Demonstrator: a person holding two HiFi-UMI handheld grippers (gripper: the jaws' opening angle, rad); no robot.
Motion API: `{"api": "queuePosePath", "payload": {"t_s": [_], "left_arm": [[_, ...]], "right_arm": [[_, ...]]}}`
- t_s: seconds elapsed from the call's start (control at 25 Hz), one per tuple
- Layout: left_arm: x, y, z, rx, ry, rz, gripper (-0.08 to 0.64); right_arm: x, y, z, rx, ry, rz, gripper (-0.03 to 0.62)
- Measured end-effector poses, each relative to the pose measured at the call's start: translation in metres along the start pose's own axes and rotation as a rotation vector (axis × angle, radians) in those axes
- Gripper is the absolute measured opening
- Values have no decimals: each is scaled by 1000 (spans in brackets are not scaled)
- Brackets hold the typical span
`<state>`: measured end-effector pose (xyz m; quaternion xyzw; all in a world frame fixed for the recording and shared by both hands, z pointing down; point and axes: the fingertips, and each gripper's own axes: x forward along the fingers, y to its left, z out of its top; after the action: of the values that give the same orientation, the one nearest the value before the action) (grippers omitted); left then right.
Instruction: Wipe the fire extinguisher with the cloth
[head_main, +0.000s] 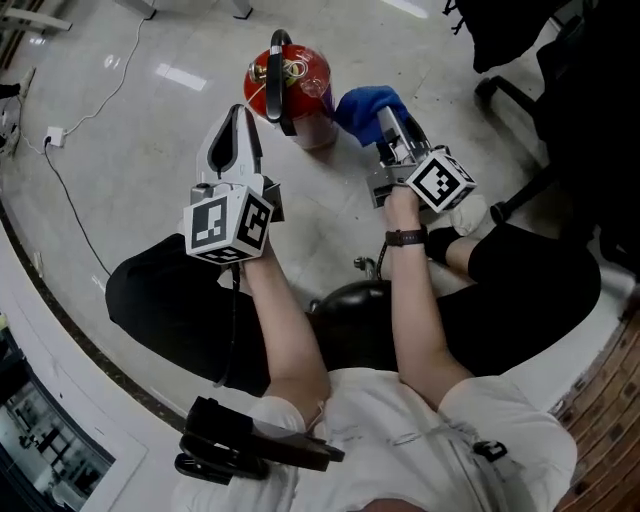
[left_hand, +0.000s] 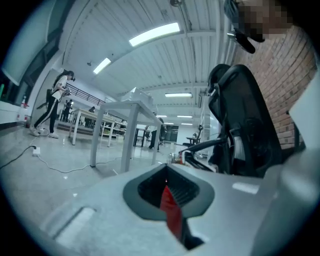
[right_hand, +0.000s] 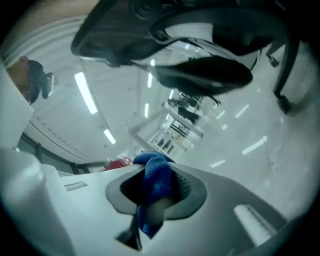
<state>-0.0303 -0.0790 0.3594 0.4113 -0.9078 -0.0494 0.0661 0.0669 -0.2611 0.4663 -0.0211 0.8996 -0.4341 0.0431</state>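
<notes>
The red fire extinguisher (head_main: 296, 88) stands on the floor straight ahead of me, its black handle (head_main: 277, 82) on top. My left gripper (head_main: 238, 115) hovers just left of it, jaws together; in the left gripper view (left_hand: 167, 176) a thin red sliver (left_hand: 171, 210) shows in the slit between them. My right gripper (head_main: 386, 118) is shut on a bunched blue cloth (head_main: 362, 103), which lies right beside the extinguisher's right side. In the right gripper view (right_hand: 155, 181) the cloth (right_hand: 159, 181) fills the pad recess, with a bit of the red extinguisher (right_hand: 119, 162) behind it.
A black office chair (head_main: 520, 60) stands at the upper right. A cable with a plug (head_main: 55, 135) runs across the floor at the left. The left gripper view shows a white table (left_hand: 127, 130), a black chair (left_hand: 240, 125) and distant people (left_hand: 55, 100).
</notes>
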Motion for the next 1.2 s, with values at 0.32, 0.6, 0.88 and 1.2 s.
{"api": "queuePosePath", "payload": {"t_s": [0.32,0.6,0.88,1.2], "left_arm": [[-10,-4,-4,5,5,0,0],[-24,15,-14,30,39,47,0],[-25,39,-36,44,94,91,0],[-4,46,-51,77,148,90,0]], "right_arm": [[28,93,-5,-4,-47,239,67],[34,-47,-93,56,29,-184,61],[21,-197,-221,263,258,-483,60],[35,-218,-232,130,569,-429,61]]}}
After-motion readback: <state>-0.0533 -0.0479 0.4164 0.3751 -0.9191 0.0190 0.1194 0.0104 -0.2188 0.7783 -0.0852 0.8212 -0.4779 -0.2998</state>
